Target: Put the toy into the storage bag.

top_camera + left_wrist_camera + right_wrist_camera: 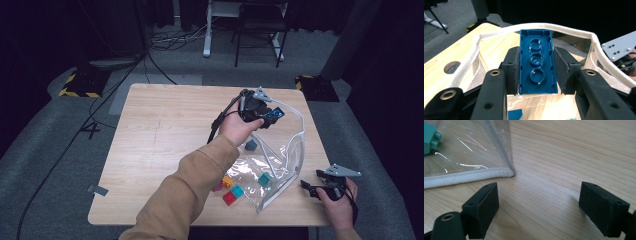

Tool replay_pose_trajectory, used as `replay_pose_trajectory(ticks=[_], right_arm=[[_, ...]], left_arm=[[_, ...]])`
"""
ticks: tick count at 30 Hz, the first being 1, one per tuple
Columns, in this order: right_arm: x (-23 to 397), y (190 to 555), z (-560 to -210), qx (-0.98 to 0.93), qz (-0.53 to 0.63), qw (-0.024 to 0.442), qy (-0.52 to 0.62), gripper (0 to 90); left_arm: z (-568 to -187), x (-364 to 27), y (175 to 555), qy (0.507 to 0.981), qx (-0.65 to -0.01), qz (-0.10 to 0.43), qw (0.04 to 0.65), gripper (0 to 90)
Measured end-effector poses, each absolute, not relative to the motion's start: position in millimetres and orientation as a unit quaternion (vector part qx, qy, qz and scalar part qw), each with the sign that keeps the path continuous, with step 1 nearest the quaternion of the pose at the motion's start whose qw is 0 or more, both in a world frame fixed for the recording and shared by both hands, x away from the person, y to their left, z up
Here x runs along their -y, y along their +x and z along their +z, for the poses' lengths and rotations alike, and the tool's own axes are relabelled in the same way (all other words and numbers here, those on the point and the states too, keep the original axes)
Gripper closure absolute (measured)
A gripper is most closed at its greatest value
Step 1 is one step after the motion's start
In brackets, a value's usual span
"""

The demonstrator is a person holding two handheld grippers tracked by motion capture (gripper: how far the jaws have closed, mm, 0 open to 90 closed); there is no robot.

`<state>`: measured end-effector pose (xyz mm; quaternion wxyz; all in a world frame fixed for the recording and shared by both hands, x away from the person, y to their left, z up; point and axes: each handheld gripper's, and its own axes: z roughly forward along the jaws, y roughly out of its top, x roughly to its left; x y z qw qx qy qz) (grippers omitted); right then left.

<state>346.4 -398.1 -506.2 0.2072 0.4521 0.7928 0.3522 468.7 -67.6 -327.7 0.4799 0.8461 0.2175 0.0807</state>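
A teal brick (429, 137) at ten o'clock in the right gripper view is cut off by the frame's left edge. In the high view, the person's sleeve (190, 192) hides part of the purple brick (218, 187) at six o'clock, beside the clear pouch (272, 170).

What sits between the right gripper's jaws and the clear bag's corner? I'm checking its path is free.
Only bare wooden table separates the right gripper from the bag corner, as the right gripper view shows.
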Motion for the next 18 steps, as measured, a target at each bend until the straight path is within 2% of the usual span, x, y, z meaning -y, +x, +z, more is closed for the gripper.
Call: replay_pose_trajectory(ticks=[11, 13, 16, 18], right_arm=[[398.3, 346.3, -506.2, -0.793, 0.352, 0.207, 0.452, 16.4], [398.3, 346.3, -506.2, -0.793, 0.352, 0.207, 0.451, 16.4], [398.3, 346.3, -506.2, -0.793, 0.352, 0.207, 0.451, 16.5], [398.3, 346.3, -506.2, -0.793, 0.352, 0.207, 0.451, 16.5]], left_arm=[[-332.9, 72.5, 468.6, 0.858, -0.229, 0.088, 0.451, 58.2], [-332.8, 72.4, 468.1, 0.859, -0.234, 0.085, 0.447, 53.6], [-332.7, 72.3, 467.5, 0.862, -0.233, 0.087, 0.442, 38.6], [-331.1, 70.7, 466.3, 0.858, -0.232, 0.089, 0.448, 33.2]])
